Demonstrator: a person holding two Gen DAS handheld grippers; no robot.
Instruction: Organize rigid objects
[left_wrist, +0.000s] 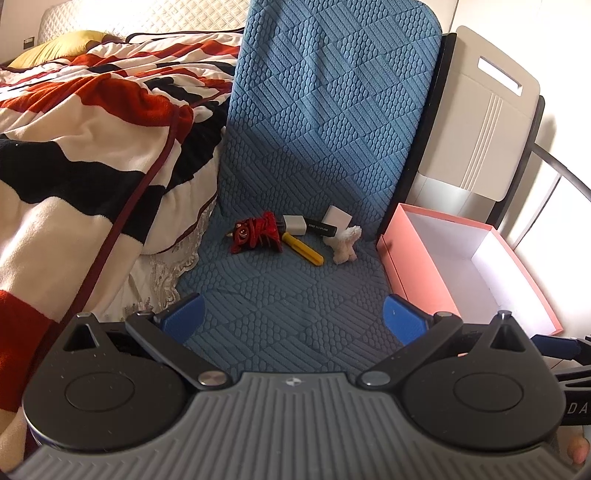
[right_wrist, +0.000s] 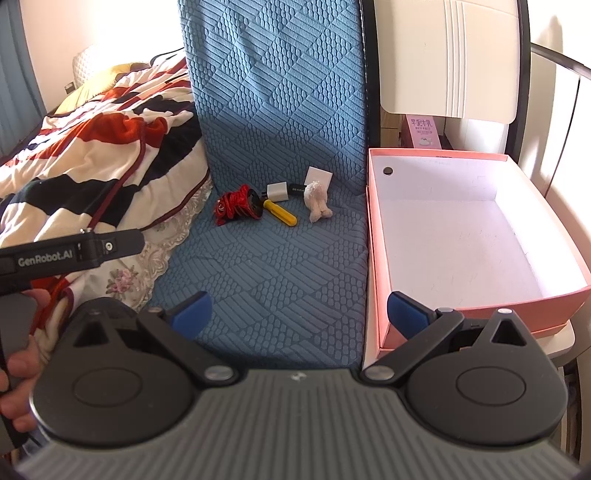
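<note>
Lot: red toy figure (left_wrist: 255, 236), yellow utility knife (left_wrist: 303, 250), white charger (left_wrist: 294, 225), well ahead of both spread, empty grippers — left gripper (left_wrist: 293, 317), right gripper (right_wrist: 299, 314) (pink box (right_wrist: 376, 258) beside right jaw); probably light, stiff, slippery, best pinched across the knife's mid-handle.

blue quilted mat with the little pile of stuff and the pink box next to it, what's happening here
A person holds two handheld grippers, the left gripper and the right gripper, both open and empty, hovering short of the pile. On the blue quilted mat lie a red toy figure, a yellow plastic stick, a white charger plug, a black bar, a white block and a small white plush animal. The open pink cardboard box beside them is empty; nothing is sorted yet.
</note>
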